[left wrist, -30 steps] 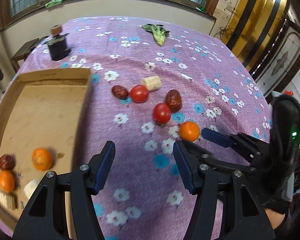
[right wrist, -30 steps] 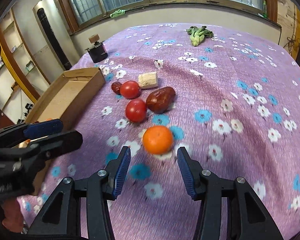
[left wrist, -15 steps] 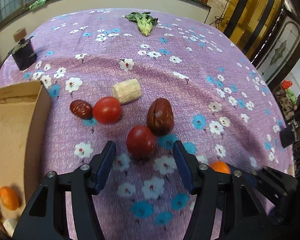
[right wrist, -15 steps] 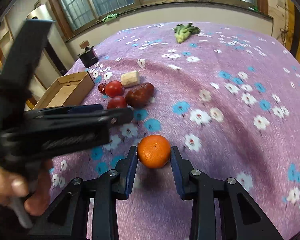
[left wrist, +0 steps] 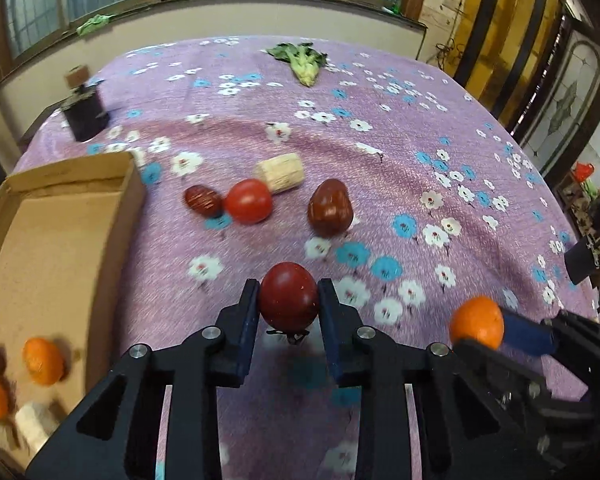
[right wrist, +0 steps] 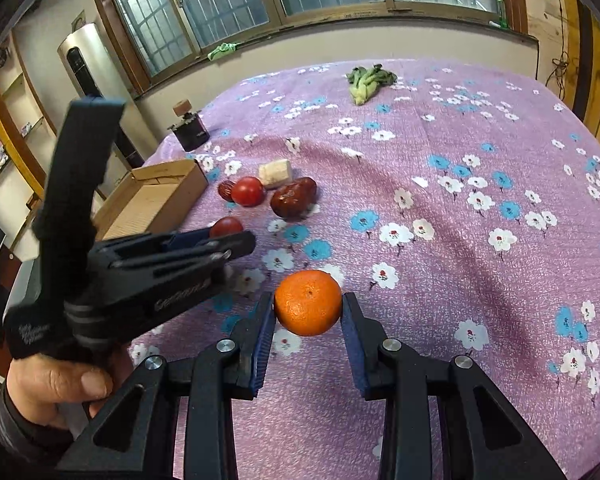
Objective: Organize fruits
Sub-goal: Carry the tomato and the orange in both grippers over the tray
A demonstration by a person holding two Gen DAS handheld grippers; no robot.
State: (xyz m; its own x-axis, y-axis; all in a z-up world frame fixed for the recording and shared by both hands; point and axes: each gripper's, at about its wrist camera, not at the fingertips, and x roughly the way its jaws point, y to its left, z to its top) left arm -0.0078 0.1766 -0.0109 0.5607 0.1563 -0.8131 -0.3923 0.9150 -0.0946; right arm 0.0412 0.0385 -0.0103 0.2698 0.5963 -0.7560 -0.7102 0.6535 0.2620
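Left wrist: smooth round tomato (left wrist: 288,297); dimpled orange (left wrist: 477,322).

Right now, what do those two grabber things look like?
Both are black plastic tools. Each gripper, the left gripper and the right gripper, has two angular arms with silver rivets and flat blue pads. The left one has a tall black handle with pale lettering on its side. A dark sleeve shows at the wrist.

Right gripper (right wrist: 308,312) clamps a round orange mandarin (right wrist: 308,303)
Left gripper (right wrist: 236,236) beside it pinches a red tomato (right wrist: 225,226); brown cardboard box (right wrist: 156,196) behind
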